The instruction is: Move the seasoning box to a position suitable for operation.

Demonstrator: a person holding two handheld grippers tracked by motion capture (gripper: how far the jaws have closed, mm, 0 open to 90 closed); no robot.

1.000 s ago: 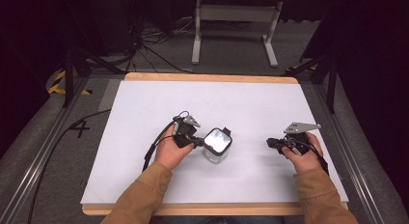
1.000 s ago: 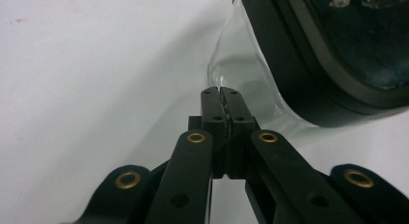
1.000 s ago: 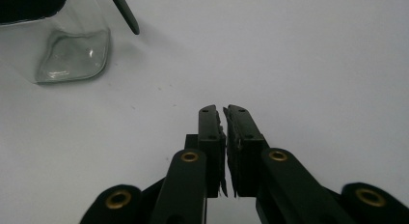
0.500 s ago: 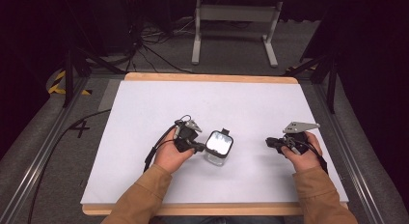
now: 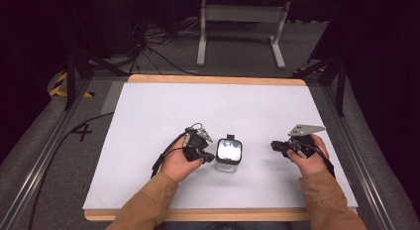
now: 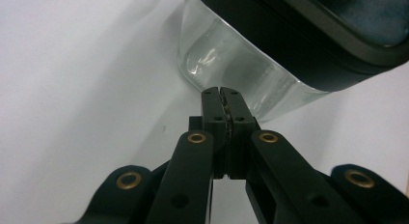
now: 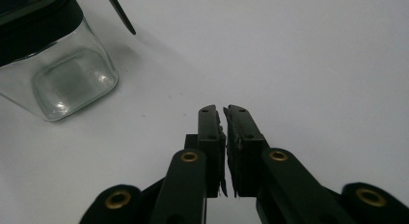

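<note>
Glass jar [image 5: 228, 155] with its black lid [image 5: 229, 149] sits on my white table [image 5: 148, 121], near the front middle. My left claw [image 6: 223, 94] is pressed together, tips right beside the jar's clear wall. My right claw [image 7: 222, 111] is together too, empty, well apart from the jar on the right.

Jar [image 5: 228, 158] – clear glossy glass; lid [image 5: 229, 149] perhaps matt plastic; table [image 5: 148, 116] matt white.
</note>
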